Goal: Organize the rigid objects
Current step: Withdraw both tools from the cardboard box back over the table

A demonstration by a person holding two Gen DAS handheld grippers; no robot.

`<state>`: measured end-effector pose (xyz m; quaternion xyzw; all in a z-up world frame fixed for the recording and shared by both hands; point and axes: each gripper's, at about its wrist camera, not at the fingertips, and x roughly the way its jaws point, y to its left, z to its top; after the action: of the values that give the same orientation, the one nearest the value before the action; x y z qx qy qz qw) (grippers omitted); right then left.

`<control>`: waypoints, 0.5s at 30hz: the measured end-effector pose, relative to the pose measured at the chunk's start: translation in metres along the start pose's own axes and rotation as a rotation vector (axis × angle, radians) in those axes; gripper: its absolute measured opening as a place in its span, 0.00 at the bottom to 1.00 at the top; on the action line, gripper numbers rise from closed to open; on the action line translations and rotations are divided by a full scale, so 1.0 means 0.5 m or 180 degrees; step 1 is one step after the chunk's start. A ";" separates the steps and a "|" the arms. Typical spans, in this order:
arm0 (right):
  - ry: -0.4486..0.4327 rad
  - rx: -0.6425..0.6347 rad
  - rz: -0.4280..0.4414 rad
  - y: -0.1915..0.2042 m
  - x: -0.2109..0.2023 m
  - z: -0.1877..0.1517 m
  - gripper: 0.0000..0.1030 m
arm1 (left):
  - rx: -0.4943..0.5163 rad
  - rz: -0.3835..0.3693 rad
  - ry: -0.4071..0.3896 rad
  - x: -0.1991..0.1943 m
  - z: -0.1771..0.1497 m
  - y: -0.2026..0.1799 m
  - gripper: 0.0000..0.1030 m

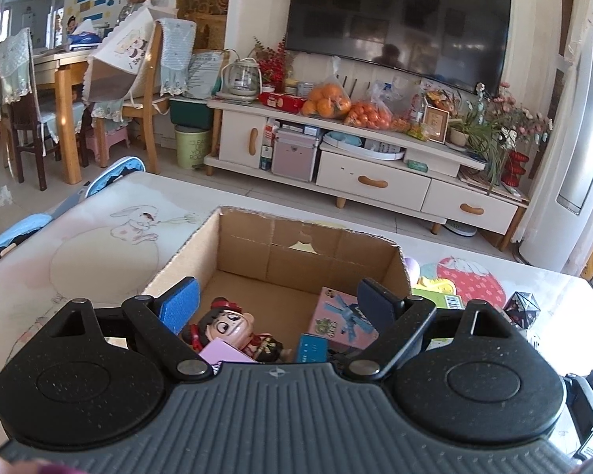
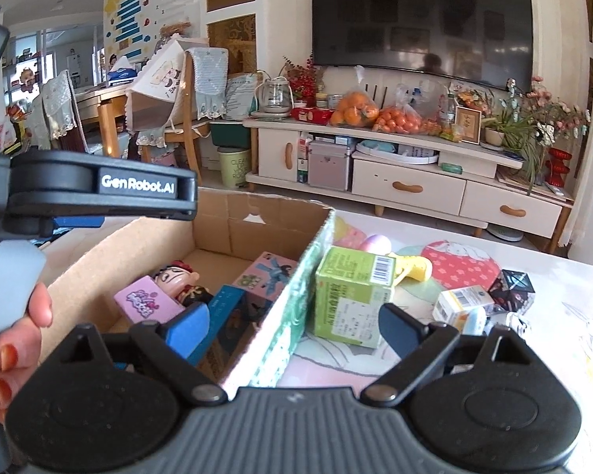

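We held the left tool [image 1: 278, 304], its fingers spread apart and gripping nothing, above the cardboard box [image 1: 257, 245] on the bench [image 1: 99, 245]. Inside the box lay a doll figure [image 1: 233, 326], a pink box [image 1: 342, 318] and a blue carton [image 1: 311, 349]. Our right tool [image 2: 294, 322], likewise spread and empty, straddled the box's right wall; just outside that wall stood a green carton [image 2: 352, 296], with a small white carton [image 2: 460, 304] and a dark faceted cube [image 2: 512, 288] beyond.

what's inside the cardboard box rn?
In the cardboard box: doll figurine, small pink box against it, blue box, pink illustrated box. Near end is covered by the left gripper and right gripper, both open.
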<state>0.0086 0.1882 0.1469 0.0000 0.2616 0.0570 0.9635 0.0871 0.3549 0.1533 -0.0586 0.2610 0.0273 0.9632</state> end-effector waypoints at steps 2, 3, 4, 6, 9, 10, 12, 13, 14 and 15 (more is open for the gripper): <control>-0.0002 0.0001 -0.0028 -0.007 -0.001 -0.001 0.90 | 0.0020 -0.0021 0.0005 0.002 0.000 -0.002 1.00; -0.0004 -0.0001 -0.0043 -0.010 -0.002 -0.002 0.90 | 0.0032 -0.0029 0.0009 0.002 0.000 -0.002 1.00; -0.0006 -0.0003 -0.0057 -0.012 -0.002 -0.003 0.90 | 0.0045 -0.0036 0.0011 0.002 0.000 -0.001 1.00; -0.0006 0.0003 -0.0079 -0.019 -0.003 -0.006 0.90 | 0.0074 -0.0050 0.0016 0.002 -0.001 0.000 1.00; 0.0001 0.0019 -0.0105 -0.029 -0.002 -0.010 0.90 | 0.0118 -0.0076 0.0034 0.007 0.000 -0.001 1.00; 0.0004 0.0021 -0.0117 -0.032 -0.002 -0.011 0.90 | 0.0131 -0.0080 0.0037 0.007 0.000 0.000 1.00; 0.0011 0.0027 -0.0133 -0.042 -0.002 -0.015 0.90 | 0.0164 -0.0091 0.0042 0.008 -0.001 0.000 1.00; 0.0014 0.0034 -0.0140 -0.045 -0.001 -0.016 0.90 | 0.0180 -0.0096 0.0045 0.010 -0.001 -0.001 1.00; 0.0017 0.0043 -0.0145 -0.050 -0.001 -0.018 0.90 | 0.0196 -0.0100 0.0047 0.011 -0.001 -0.001 1.00; 0.0019 0.0053 -0.0148 -0.055 -0.001 -0.019 0.90 | 0.0211 -0.0105 0.0048 0.012 0.000 -0.001 1.00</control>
<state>0.0063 0.1605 0.1381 0.0018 0.2649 0.0324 0.9637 0.0921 0.3546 0.1502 -0.0313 0.2681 0.0023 0.9629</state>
